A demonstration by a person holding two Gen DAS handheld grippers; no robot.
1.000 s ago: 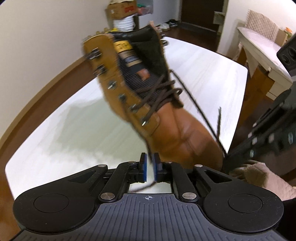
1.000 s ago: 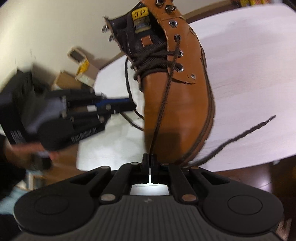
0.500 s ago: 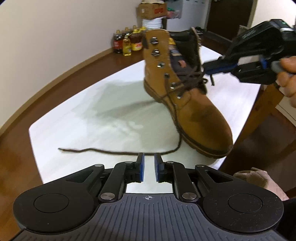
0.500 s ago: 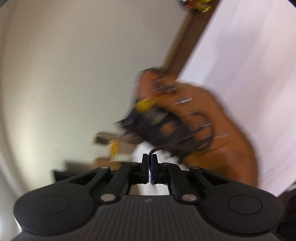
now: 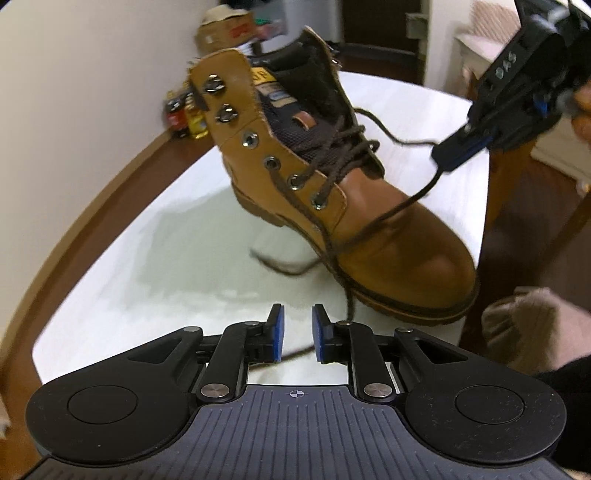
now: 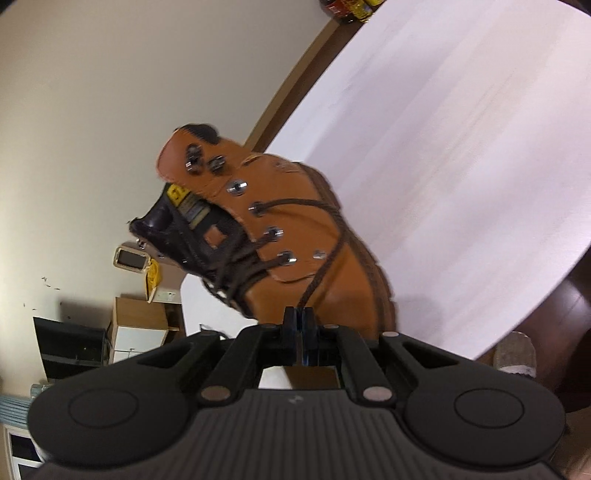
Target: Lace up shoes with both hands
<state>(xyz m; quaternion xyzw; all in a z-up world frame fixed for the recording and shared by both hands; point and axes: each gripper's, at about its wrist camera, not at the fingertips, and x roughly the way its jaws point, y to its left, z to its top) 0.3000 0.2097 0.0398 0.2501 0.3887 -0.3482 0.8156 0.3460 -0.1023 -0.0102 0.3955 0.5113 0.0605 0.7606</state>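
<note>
A tan leather boot stands on the white table, laced with a dark brown lace through its lower eyelets. My left gripper hovers in front of the toe. Its jaws are opening, and a loose end of the lace lies low in the gap without the blue pads pressing it. In the left wrist view, my right gripper is up at the right of the boot, shut on the other lace end. The right wrist view shows that gripper pinching the lace, which runs taut from an eyelet on the boot.
Bottles and a cardboard box stand on the floor beyond the table. A beige sleeve is at the table's near right corner. A low cabinet stands by the wall. The table's edge runs close behind the toe.
The left jaws have widened and released the lace. The left gripper has come closer to the boot. The right gripper has drawn its lace end away from the boot's top.
</note>
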